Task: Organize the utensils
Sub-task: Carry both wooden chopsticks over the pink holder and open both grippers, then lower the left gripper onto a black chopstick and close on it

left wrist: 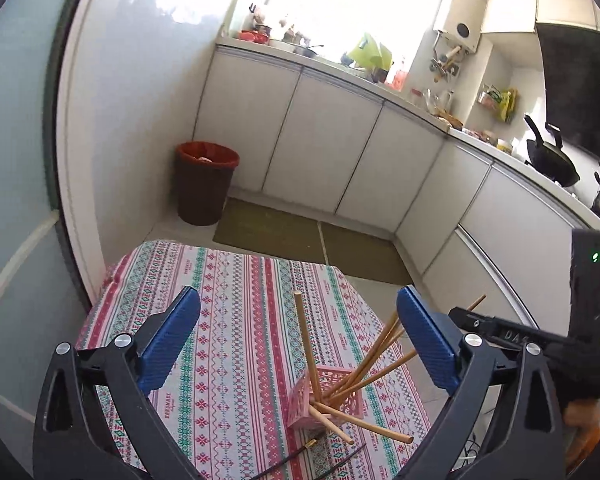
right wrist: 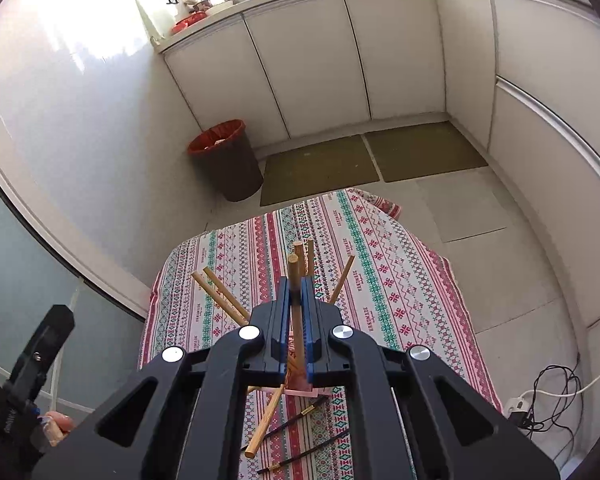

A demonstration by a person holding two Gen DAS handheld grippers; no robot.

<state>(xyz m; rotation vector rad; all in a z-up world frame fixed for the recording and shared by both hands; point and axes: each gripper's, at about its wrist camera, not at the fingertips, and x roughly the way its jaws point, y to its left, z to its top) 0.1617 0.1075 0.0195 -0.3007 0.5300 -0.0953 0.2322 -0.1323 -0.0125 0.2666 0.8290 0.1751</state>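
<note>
A pink lattice holder [left wrist: 324,396] stands on the patterned tablecloth [left wrist: 228,320] with several wooden chopsticks [left wrist: 364,368] fanned out of it. My left gripper [left wrist: 298,300] is open wide above and in front of the holder, and its blue pads [left wrist: 180,340] touch nothing. My right gripper [right wrist: 296,284] is shut on one wooden chopstick [right wrist: 293,264], held nearly upright over the holder [right wrist: 300,386], which its fingers mostly hide. Two thin black chopsticks [right wrist: 300,416] lie on the cloth near the holder.
A dark bin with a red liner [left wrist: 206,184] stands on the floor beyond the table, beside two olive mats [right wrist: 320,168] and white cabinets [left wrist: 320,140]. A power strip with cables [right wrist: 540,400] lies on the floor to the right. A hand [right wrist: 56,424] holds the left tool.
</note>
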